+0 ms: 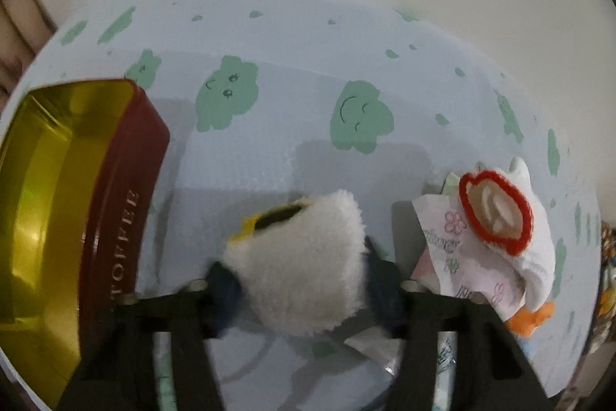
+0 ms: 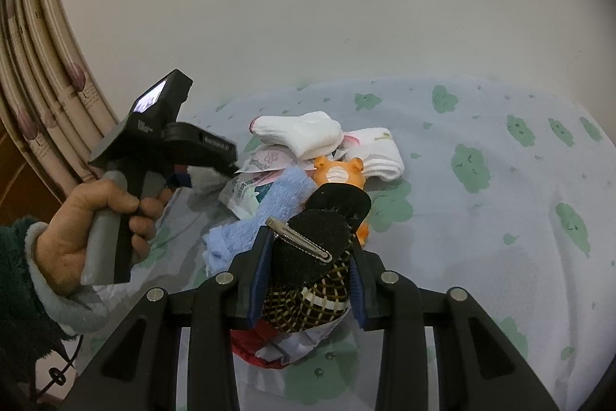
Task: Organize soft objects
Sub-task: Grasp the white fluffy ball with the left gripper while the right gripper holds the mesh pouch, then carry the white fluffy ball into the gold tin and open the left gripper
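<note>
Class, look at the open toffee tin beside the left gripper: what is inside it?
The toffee tin shows only its bare gold lining on the visible floor and walls. Its near end runs out of frame, so that part stays unseen.

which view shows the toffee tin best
The left wrist view: the red toffee tin fills its left side, open, with its gold inside and lettered wall visible. The right wrist view shows none of it.

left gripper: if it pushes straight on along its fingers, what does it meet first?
The white fluffy item already sitting between the left gripper's fingers; beyond that, probably the patterned sheet. The toffee tin lies off to one side.
</note>
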{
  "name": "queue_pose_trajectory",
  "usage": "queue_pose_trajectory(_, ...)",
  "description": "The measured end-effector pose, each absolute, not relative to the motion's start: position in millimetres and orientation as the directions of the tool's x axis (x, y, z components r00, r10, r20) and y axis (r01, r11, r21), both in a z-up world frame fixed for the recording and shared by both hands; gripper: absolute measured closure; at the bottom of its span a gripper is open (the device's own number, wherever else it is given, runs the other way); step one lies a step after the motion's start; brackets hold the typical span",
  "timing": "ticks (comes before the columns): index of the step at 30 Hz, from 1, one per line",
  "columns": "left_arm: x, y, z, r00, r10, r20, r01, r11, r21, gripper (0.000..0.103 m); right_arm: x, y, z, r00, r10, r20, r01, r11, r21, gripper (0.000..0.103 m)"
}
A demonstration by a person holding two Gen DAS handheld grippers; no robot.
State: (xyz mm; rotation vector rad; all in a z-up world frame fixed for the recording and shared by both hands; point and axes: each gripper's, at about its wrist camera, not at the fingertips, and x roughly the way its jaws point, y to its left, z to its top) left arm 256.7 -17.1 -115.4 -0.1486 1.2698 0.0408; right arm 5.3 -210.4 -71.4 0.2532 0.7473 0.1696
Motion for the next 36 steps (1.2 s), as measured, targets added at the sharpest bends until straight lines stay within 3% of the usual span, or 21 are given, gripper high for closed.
queue_pose_trajectory(12, 224.3, -10.7, -71.3, 0.366, -0.052, -0.929, -0.050, 0.996, -0.076, 0.055, 3.5, -208.0, -70.2, 0.729, 0.234, -0.643, -0.070, 0.960, 0.271, 0.070)
queue_pose_trajectory(22, 198.8, 58.0, -35.3, 0.419, 0.005, -0.908, -0.097, 0.994, -0.039, 0.055, 1.8, -205.9, -69.2, 0.732, 0.217, -0.646, -0.065, 0.966, 0.252, 0.070)
queue_pose_trajectory(36, 195.3, 166.2, -73.0, 0.358, 0.138, -0.924, -0.226, 0.972, 0.058, 0.055, 2.0, -198.2, -70.3, 0.722, 0.206, -0.661, -0.074, 0.972, 0.222, 0.070)
